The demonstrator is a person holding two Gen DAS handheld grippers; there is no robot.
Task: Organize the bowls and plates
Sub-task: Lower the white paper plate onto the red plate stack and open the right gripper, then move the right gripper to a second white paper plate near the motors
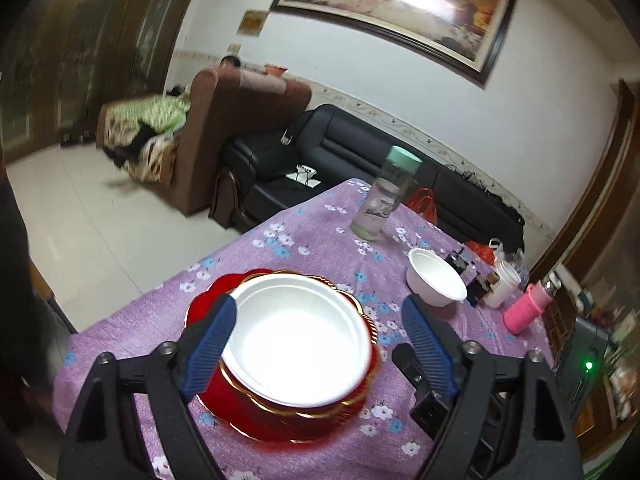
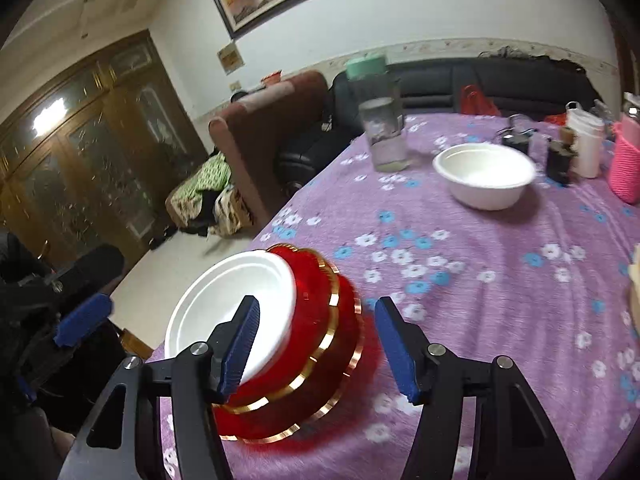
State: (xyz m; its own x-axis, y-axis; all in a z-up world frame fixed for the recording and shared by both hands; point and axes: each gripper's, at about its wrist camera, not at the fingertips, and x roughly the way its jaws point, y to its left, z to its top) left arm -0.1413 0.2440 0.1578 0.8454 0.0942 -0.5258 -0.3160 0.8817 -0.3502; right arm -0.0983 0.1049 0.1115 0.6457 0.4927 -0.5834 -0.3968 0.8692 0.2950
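The left gripper (image 1: pixel 320 320) stands wide, its blue pads (image 1: pixel 212 346) clear on either side of the stack and gripping nothing; the right gripper (image 2: pixel 316 344) is also parted and empty, one pad in front of the white dish, the other over the cloth beside the stack.

Between and just beyond the left gripper's pads sits the stack: a white dish (image 1: pixel 298 340) nested on top of red plates (image 1: pixel 280 412) with scalloped gold rims, all resting on the near part of the table, close to its edge; in the right view the same stack (image 2: pixel 320 328) looks tilted, though the lens may cause that.

Well apart, further across the purple flowered cloth (image 1: pixel 320 236), a single white bowl (image 1: pixel 436 282) stands upright; beyond it is a clear bottle (image 1: pixel 384 196) with a mint cap, near the far edge; to the bowl's right are small dark jars (image 1: pixel 480 284), a white cup (image 1: pixel 502 286) and a pink bottle (image 1: pixel 524 308), clustered together.

Behind the table stand a black sofa (image 1: pixel 340 148) and a brown armchair (image 1: pixel 224 120); a framed painting (image 1: pixel 396 4) hangs on the wall.
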